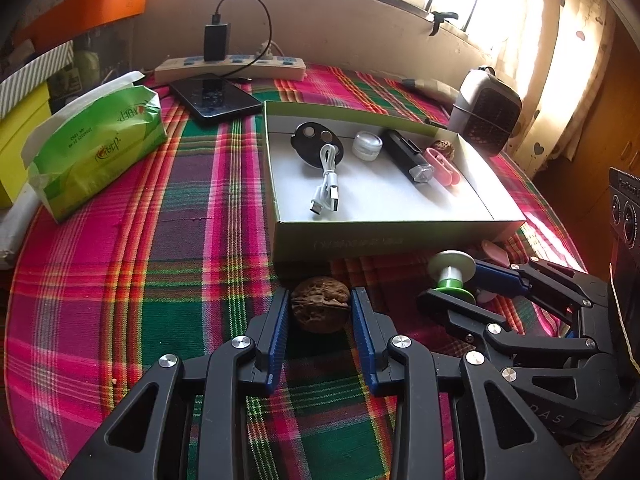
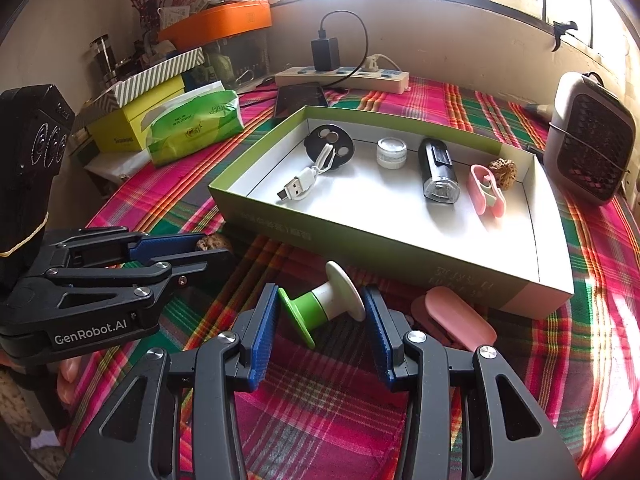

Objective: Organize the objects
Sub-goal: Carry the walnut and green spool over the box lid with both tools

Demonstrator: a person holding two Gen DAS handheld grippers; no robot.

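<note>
A shallow green-and-white box [image 1: 396, 236] [image 2: 376, 246] on the plaid cloth holds a white USB cable [image 1: 330, 184], a black disc, a small jar [image 1: 367, 145], a black torch [image 1: 406, 156], a pink clip [image 2: 486, 190] and a walnut [image 2: 503, 169]. My left gripper [image 1: 320, 308] is open, with its blue pads on either side of a second walnut [image 1: 319, 305] on the cloth in front of the box. My right gripper [image 2: 322, 312] is open around a green-and-white spool [image 2: 324, 304] [image 1: 452, 276]. A pink object [image 2: 456, 320] lies beside it.
A green tissue pack [image 1: 96, 148] stands at the left. A phone [image 1: 214, 98], a power strip [image 1: 230, 68] with a charger, and a small fan heater [image 2: 592, 136] sit behind the box. Stacked boxes [image 2: 136, 120] are at the far left.
</note>
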